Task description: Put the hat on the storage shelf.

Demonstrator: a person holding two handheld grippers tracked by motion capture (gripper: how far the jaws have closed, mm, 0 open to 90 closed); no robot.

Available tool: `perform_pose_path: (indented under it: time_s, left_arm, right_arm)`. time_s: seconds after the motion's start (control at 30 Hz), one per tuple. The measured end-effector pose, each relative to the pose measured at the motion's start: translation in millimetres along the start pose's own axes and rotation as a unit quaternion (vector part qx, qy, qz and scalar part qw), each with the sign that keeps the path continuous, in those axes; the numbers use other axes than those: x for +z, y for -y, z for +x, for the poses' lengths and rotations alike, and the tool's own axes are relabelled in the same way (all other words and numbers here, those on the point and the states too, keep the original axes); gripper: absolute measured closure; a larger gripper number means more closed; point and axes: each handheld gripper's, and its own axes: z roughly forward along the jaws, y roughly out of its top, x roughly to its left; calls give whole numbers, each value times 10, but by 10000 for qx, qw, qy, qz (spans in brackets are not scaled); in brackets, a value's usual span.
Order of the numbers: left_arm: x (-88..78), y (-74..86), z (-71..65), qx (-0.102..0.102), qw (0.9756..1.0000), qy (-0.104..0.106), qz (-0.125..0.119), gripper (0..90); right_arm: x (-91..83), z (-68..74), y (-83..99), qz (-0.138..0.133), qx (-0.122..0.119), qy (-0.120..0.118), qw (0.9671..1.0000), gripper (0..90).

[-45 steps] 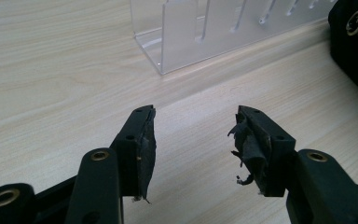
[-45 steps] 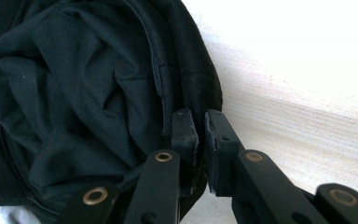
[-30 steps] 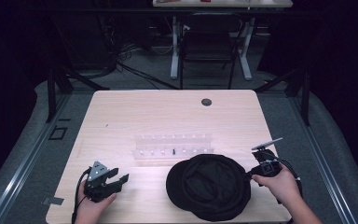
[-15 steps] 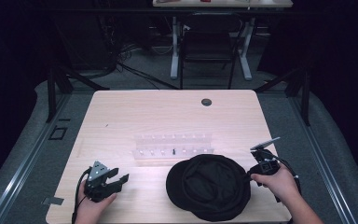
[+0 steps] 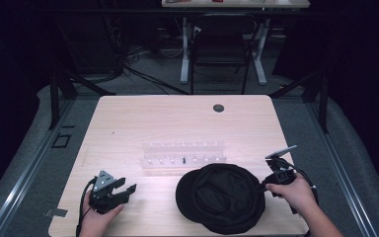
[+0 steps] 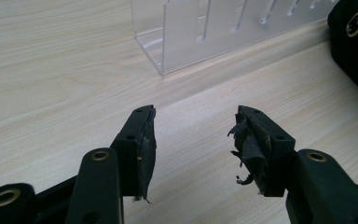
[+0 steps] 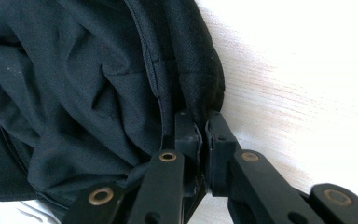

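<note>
A black cap [image 5: 222, 197] lies on the wooden table [image 5: 177, 118] near its front right. My right gripper [image 5: 265, 186] sits at the cap's right edge, held by a hand. In the right gripper view the right gripper [image 7: 201, 126] is shut on a fold of the cap [image 7: 98, 70] at its rim; its jaws have just been closing with the fabric between them. My left gripper [image 5: 126, 190] rests at the front left, open and holding nothing. In the left gripper view the left gripper [image 6: 193, 126] points toward a clear acrylic rack [image 6: 186, 32], with the cap [image 6: 354, 46] at the far right.
The clear acrylic rack [image 5: 182, 154] with a row of slots stands mid-table, just behind the cap. A round dark grommet [image 5: 218, 107] is set into the table's far side. A chair [image 5: 219, 49] and desk legs stand beyond the table.
</note>
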Motion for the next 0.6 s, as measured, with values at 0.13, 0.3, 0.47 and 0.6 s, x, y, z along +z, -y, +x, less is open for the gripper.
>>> perform_pose_path:
  time_s: [0.13,0.3,0.47,0.6]
  left_arm:
    - [0,0,1,-6,10000,-2,-1,483]
    - [3,1,0,10,10000,8,-14,483]
    - [6,4,5,-8,10000,-1,-8,483]
    - [8,4,10,-31,10000,-2,-16,482]
  right_arm:
    - [-15,0,6,30,-18,18,10000,868]
    - [-71,25,14,-65,-7,-115,9999,875]
    - [-143,31,31,-225,91,-344,9991,877]
    - [-229,48,44,-346,129,-576,9977,878]
